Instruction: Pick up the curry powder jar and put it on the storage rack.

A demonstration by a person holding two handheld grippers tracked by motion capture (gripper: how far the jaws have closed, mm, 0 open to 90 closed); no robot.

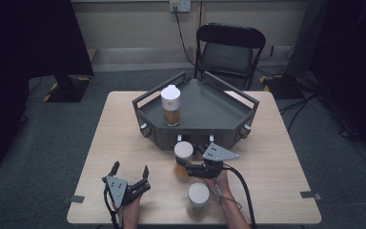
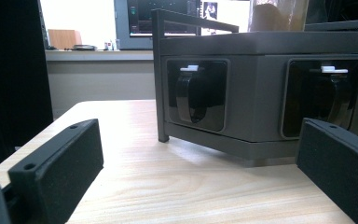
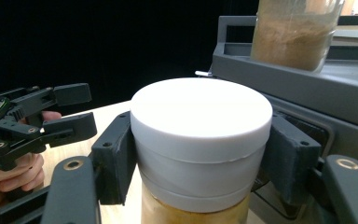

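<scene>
A jar of brownish stuff with a white lid (image 1: 183, 150) stands on the table just in front of the dark grey tray (image 1: 209, 107). My right gripper (image 1: 184, 165) comes at it from the right and is shut on it; in the right gripper view the pads (image 3: 116, 158) press both sides of the white lid (image 3: 200, 112). A matching jar (image 1: 170, 106) stands inside the tray at its left. Another one (image 1: 198, 194) sits near the table's front edge. My left gripper (image 1: 131, 170) rests open at the front left, its jaws wide apart with nothing between them (image 2: 198, 177).
The tray's front wall (image 2: 261, 93) has two recessed black latches and faces the left gripper. The wooden table (image 1: 124, 124) has free room at left and right of the tray. A folding chair (image 1: 228, 47) stands behind the table. Dark curtains flank the room.
</scene>
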